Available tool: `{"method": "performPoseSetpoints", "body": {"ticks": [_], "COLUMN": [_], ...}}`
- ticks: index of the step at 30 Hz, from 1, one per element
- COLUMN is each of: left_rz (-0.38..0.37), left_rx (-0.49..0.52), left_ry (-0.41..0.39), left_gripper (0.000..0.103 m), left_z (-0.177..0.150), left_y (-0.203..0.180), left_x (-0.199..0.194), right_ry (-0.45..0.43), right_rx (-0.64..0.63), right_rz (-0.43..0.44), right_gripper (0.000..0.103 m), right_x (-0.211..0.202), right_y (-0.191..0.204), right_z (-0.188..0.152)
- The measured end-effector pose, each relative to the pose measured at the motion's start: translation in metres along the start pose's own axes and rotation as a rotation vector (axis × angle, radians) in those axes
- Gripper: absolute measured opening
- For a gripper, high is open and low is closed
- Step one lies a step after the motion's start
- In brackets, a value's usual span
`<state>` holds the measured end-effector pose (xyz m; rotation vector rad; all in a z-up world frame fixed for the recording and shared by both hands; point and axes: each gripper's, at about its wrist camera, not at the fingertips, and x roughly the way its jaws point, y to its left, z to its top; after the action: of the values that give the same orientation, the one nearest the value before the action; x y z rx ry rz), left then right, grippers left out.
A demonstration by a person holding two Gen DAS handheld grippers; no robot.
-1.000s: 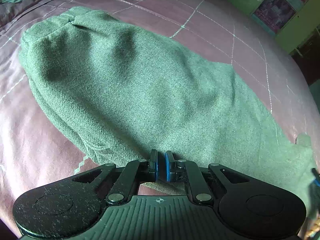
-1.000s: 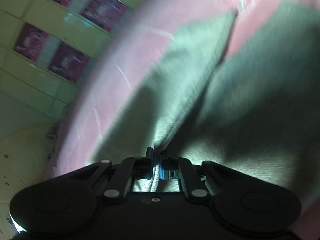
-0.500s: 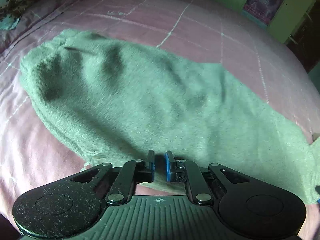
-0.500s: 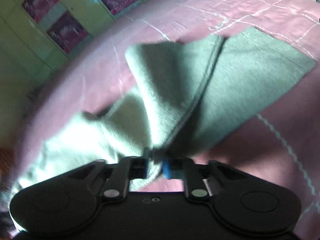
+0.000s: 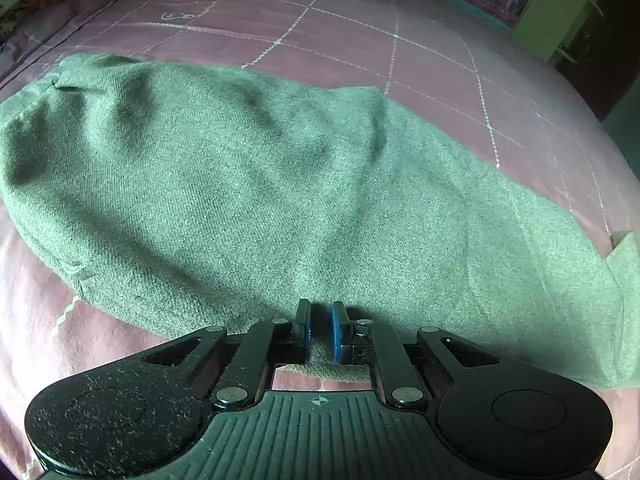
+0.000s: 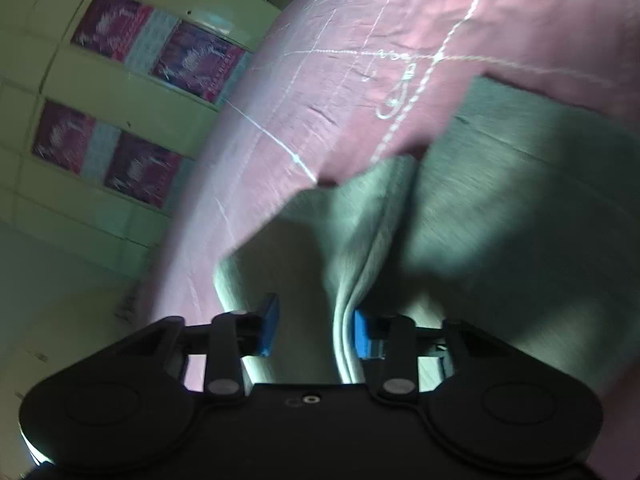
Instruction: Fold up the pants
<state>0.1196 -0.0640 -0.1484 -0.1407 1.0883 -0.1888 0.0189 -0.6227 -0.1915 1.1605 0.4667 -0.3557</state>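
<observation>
We are seeing the pants (image 5: 280, 200) lying on the bed (image 5: 360, 48), stretching across it from left to right. Beyond the pants, past the bed's far edge, the cupboard (image 5: 552, 4) is standing. Near the pants' near edge, the left gripper (image 5: 319, 332) is hovering.

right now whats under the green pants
The green pants lie on a pink quilted bedcover, which shows all around them. Whatever lies between their folded layers is covered.
</observation>
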Motion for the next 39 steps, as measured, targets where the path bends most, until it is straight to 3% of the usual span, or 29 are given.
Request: {"method": "performPoseSetpoints", "body": {"ticks": [3, 6, 8, 11, 13, 18, 20, 21, 22, 24, 28, 30, 33, 35, 38, 39], "left_rz": [0.0, 0.015, 0.028, 0.034, 0.035, 0.052, 0.052, 0.048, 0.043, 0.034, 0.027, 0.025, 0.023, 0.024, 0.027, 0.029], "left_rx": [-0.016, 0.035, 0.054, 0.046, 0.04, 0.062, 0.065, 0.062, 0.057, 0.05, 0.07, 0.076, 0.075, 0.077, 0.081, 0.081], "left_ry": [0.002, -0.005, -0.011, -0.014, -0.016, -0.016, -0.014, -0.014, -0.014, -0.015, -0.024, -0.029, -0.031, -0.028, -0.026, -0.026], "left_gripper": [0.01, 0.01, 0.01, 0.01, 0.01, 0.01, 0.01, 0.01, 0.01, 0.01, 0.01, 0.01, 0.01, 0.01, 0.01, 0.01], "left_z": [0.0, -0.002, -0.003, -0.003, -0.003, -0.004, -0.004, -0.004, -0.004, -0.003, -0.004, -0.005, -0.006, -0.005, -0.005, -0.005], "left_y": [0.003, -0.002, -0.005, -0.005, -0.005, -0.008, -0.008, -0.007, -0.006, -0.004, -0.005, -0.005, -0.005, -0.005, -0.006, -0.006], "left_x": [-0.001, 0.002, 0.003, 0.002, 0.001, 0.004, 0.003, 0.003, 0.002, 0.002, 0.001, 0.002, 0.001, 0.001, 0.001, 0.001], "right_ry": [0.05, 0.034, 0.038, 0.037, 0.03, -0.015, 0.017, 0.067, 0.081, -0.006, -0.253, -0.284, -0.18, -0.142, -0.133, -0.135], "right_rx": [0.046, -0.129, -0.145, -0.064, -0.049, -0.13, -0.152, -0.125, -0.127, -0.254, -0.404, -0.459, -0.388, -0.371, -0.33, -0.293], "right_rz": [-0.006, -0.082, -0.093, -0.059, -0.045, 0.015, -0.032, -0.025, -0.048, -0.093, -0.06, -0.122, -0.311, -0.389, -0.401, -0.365], "right_gripper": [0.036, 0.039, 0.037, 0.028, 0.007, 0.007, 0.02, 0.019, 0.01, 0.006, 0.005, 0.005, 0.005, 0.005, 0.009, 0.018], "right_x": [0.009, -0.014, -0.025, -0.027, -0.016, 0.003, 0.018, 0.025, 0.027, 0.008, -0.08, -0.109, -0.109, -0.105, -0.102, -0.103], "right_y": [-0.003, 0.01, 0.005, -0.007, -0.007, 0.027, 0.038, 0.037, 0.041, 0.065, 0.099, 0.09, 0.037, 0.014, 0.004, 0.004], "right_z": [0.004, 0.002, 0.003, 0.004, 0.004, 0.0, 0.006, 0.01, 0.012, 0.013, 0.004, -0.008, -0.024, -0.039, -0.048, -0.047]}}
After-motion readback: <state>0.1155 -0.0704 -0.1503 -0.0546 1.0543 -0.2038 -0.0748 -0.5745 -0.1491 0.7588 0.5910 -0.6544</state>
